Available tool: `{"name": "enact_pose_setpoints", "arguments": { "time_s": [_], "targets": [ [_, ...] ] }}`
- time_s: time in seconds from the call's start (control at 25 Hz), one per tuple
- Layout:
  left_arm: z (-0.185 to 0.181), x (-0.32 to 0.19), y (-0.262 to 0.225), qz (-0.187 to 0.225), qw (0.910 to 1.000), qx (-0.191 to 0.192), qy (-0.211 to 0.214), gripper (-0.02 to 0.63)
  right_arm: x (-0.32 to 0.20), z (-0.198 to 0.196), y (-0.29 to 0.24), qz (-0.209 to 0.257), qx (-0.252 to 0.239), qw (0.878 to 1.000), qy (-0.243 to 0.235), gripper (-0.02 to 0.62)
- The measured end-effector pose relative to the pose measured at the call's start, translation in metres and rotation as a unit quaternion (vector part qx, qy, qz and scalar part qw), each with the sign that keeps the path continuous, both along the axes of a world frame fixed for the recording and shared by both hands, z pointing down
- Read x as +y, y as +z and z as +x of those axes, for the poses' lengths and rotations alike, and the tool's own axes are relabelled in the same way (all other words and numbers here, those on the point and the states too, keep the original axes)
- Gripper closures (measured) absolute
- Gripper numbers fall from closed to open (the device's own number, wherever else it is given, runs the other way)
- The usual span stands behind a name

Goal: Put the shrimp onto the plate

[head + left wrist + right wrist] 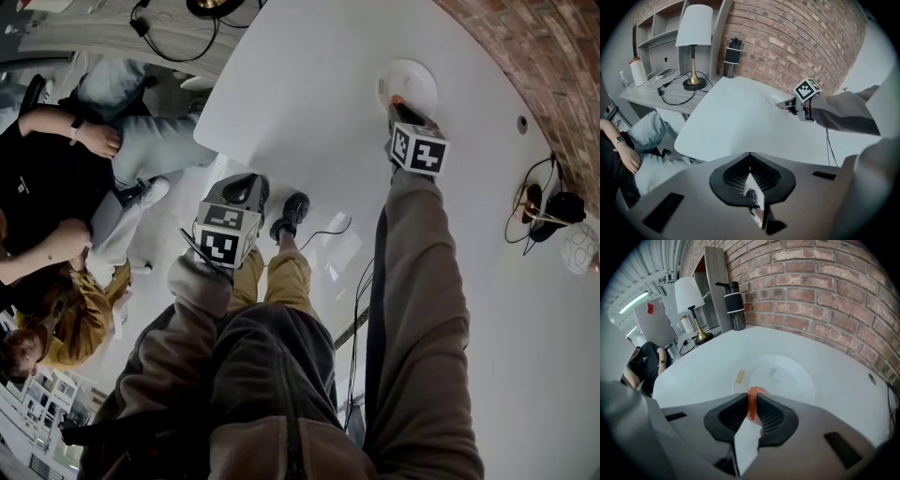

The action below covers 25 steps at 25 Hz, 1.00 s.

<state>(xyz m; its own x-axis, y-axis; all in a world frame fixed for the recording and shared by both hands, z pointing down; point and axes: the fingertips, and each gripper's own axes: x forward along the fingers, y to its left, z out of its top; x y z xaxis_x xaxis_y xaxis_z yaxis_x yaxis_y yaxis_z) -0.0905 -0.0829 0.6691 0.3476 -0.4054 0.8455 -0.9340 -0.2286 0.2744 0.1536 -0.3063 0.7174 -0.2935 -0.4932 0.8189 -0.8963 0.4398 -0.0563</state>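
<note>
right gripper view is showing the right gripper [753, 412] clamping the shrimp [753, 394] between its tips over the plate [801, 380] rim just ahead, risking an off-edge drop; left gripper [749, 164] is idling closed, empty.

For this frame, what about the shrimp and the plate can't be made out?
- Shrimp: the right gripper view shows only an orange strip. The right tongs, shut on it, hide the rest. Whether it touches the plate cannot be told.
- Plate: its near rim is hidden behind the tongs' body in the right gripper view.
- Yellow mark by the plate's left rim: too small to identify.
</note>
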Motion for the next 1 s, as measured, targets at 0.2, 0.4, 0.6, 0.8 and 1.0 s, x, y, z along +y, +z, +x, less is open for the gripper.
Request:
{"name": "enact_pose_setpoints", "arguments": {
  "time_s": [0.2, 0.4, 0.6, 0.8, 1.0],
  "targets": [
    [-0.002, 0.0, -0.001, 0.001, 1.0, -0.001, -0.004, 0.601, -0.001, 0.001, 0.001, -0.014, -0.015, 1.0, 0.006, 0.538],
    [-0.003, 0.004, 0.0, 0.0, 1.0, -0.001, -0.005, 0.601, -0.001, 0.002, 0.003, -0.024, -0.037, 0.999, 0.014, 0.538],
    [-0.008, 0.008, 0.0, -0.001, 0.9999, -0.005, -0.009, 0.601, -0.002, 0.002, 0.0, -0.008, -0.036, 0.999, 0.006, 0.538],
    [-0.01, 0.007, -0.006, 0.008, 0.9999, -0.008, -0.01, 0.601, 0.0, -0.002, -0.015, 0.016, -0.048, 0.999, 0.014, 0.538],
    [0.002, -0.002, -0.024, 0.039, 0.9992, -0.003, 0.004, 0.601, 0.015, 0.006, -0.041, 0.038, -0.056, 0.997, 0.037, 0.538]
  ]
}}
